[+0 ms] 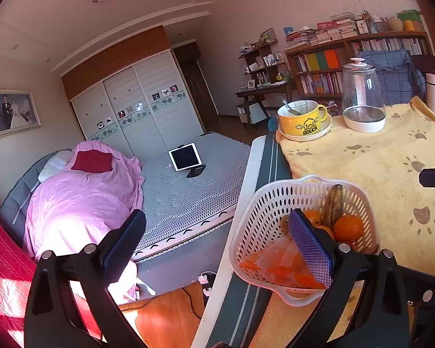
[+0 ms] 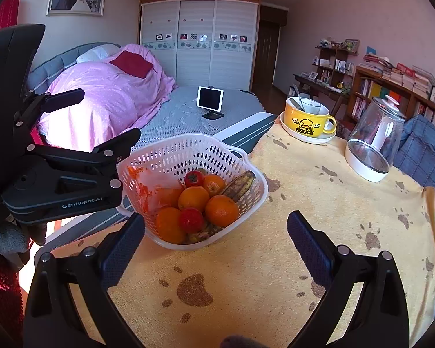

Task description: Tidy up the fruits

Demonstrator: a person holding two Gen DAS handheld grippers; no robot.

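While left gripper straddles the basket rim, jaws wide, right gripper hovers level beside the fruit, jaws wide.

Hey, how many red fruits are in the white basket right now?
2. One red fruit lies toward the back of the basket; the other lies at the front among the oranges. More may be hidden underneath.
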